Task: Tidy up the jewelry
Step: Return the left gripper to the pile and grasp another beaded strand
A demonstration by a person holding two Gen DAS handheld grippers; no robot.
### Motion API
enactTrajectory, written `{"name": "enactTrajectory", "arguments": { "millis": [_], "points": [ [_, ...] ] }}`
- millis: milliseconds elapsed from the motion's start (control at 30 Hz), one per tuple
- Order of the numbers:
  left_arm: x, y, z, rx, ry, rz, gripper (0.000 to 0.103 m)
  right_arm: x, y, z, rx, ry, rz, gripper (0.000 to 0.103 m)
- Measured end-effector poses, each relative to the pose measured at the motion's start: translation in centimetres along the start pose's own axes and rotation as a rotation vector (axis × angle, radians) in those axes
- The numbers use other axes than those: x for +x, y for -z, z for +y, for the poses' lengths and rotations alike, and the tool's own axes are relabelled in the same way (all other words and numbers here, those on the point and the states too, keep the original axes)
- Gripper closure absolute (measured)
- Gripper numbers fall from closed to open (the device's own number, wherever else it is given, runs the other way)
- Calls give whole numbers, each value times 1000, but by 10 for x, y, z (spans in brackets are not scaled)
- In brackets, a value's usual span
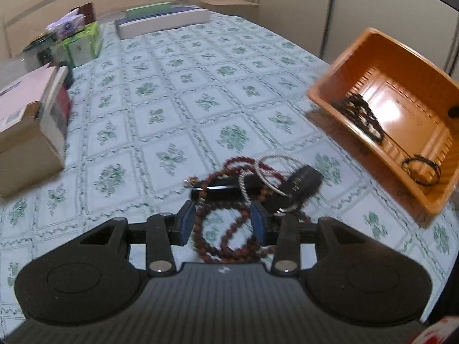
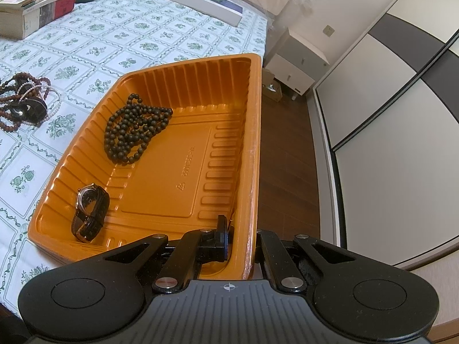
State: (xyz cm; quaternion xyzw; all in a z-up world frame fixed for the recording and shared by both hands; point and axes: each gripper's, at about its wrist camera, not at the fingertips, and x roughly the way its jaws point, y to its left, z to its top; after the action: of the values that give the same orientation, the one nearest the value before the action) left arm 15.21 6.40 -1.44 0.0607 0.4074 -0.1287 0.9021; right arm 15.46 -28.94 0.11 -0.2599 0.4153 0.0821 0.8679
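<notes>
An orange tray (image 2: pixel 183 192) stands tilted at the table's right edge, and it also shows in the left wrist view (image 1: pixel 338 97). In it lie dark bead strands (image 2: pixel 134 129) and a wristwatch (image 2: pixel 90 212). My right gripper (image 2: pixel 243 240) is shut on the tray's near right wall, one finger inside, one outside. A jewelry pile (image 1: pixel 252 180) lies on the tablecloth: brown bead strands (image 1: pixel 226 235), a silver bangle (image 1: pixel 269 172), a black watch (image 1: pixel 301 183). My left gripper (image 1: pixel 223 220) is open, with its fingers either side of the brown beads.
Cardboard boxes (image 1: pixel 25 132) stand at the left. Green boxes (image 1: pixel 83 43) and flat white boxes (image 1: pixel 163 20) stand at the back. The floral tablecloth (image 1: pixel 172 91) covers the table. A wooden floor (image 2: pixel 287 157) and a wardrobe lie beyond the right edge.
</notes>
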Motion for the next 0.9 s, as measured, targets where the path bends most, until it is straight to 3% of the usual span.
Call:
{"name": "enactTrajectory", "arguments": {
  "millis": [267,533,633,667,700,800,900],
  "points": [
    [10,19,-19,111,3,36,66,0,-1,0,-2,0,-1,100],
    [29,18,3,-10,12,49,69,1,-1,0,-2,0,-1,100],
    [30,16,5,-19,11,56,79,0,-1,1,-2,1,-1,100],
    [31,15,4,-17,13,68,91,0,-1,1,-2,1,-1,100],
    [34,15,2,-5,4,92,94,0,-1,1,-3,1,-1,100],
    [35,19,-6,64,-17,92,95,1,0,1,-2,1,-1,100],
    [33,17,-7,67,-15,108,97,0,-1,1,0,0,0,100]
  ]
}}
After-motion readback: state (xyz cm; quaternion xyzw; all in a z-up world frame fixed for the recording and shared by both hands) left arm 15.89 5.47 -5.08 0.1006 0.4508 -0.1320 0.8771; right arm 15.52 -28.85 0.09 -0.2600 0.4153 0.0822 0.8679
